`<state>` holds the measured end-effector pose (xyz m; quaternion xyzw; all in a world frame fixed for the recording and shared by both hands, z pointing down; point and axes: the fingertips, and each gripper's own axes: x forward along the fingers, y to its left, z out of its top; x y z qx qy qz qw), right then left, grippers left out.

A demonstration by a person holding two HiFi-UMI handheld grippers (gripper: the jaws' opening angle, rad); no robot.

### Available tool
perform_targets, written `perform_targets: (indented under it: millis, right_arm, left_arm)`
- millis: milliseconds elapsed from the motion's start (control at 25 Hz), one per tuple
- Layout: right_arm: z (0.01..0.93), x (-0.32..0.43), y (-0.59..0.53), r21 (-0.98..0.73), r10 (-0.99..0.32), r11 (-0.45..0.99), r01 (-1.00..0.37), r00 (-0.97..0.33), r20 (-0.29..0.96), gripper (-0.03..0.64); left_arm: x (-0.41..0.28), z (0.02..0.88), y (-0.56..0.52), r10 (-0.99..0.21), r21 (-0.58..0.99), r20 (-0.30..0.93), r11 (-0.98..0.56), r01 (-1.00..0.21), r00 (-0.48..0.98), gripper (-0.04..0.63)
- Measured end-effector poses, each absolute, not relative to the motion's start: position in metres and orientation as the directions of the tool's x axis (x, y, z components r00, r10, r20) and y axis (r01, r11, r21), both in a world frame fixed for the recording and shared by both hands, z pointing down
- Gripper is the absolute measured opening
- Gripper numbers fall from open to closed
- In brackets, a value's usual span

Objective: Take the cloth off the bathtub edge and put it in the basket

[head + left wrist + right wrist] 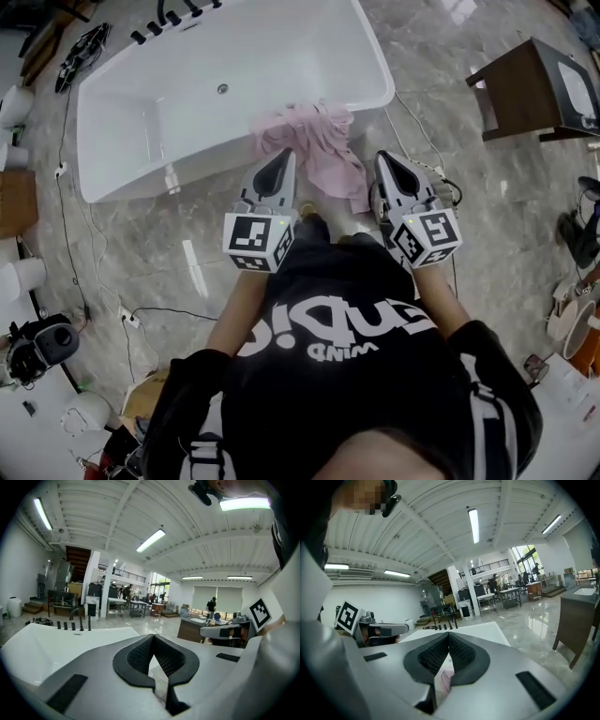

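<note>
A pink cloth hangs crumpled over the near edge of the white bathtub and trails down to the marble floor. My left gripper is held low in front of the cloth's left side, pointing at the tub, jaws shut and empty. My right gripper sits just right of the cloth, also shut with nothing held. In the left gripper view the gripper has its pads meeting above the tub. In the right gripper view a strip of the pink cloth shows below the closed gripper.
A dark wooden table stands to the right of the tub. Black faucet fittings line the tub's far end. Cables run across the floor on the left, near camera gear. Buckets and clutter sit at the right edge.
</note>
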<state>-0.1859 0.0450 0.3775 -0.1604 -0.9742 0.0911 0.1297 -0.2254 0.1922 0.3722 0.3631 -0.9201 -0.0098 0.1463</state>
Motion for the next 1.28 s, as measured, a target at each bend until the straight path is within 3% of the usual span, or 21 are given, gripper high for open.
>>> perform_targets:
  millis: [520, 760, 1280]
  right_arm:
    - [0.387, -0.244, 0.050, -0.219, 0.316, 0.939, 0.264, -0.915, 0.253, 0.011]
    - [0.403, -0.273, 0.053, -0.180, 0.387, 0.920, 0.347, -0.877, 0.285, 0.011]
    - [0.512, -0.333, 0.027, -0.201, 0.322, 0.941, 0.270, -0.899, 0.298, 0.011]
  left_arm:
    - [-0.290, 0.380, 0.195, -0.683, 0.145, 0.275, 0.725, -0.673, -0.676, 0.014]
    - [-0.312, 0.400, 0.181, -0.704, 0.164, 0.303, 0.703, -0.692, -0.643, 0.014]
    - [-0.369, 0.528, 0.151, -0.718, 0.225, 0.352, 0.688, -0.690, -0.600, 0.014]
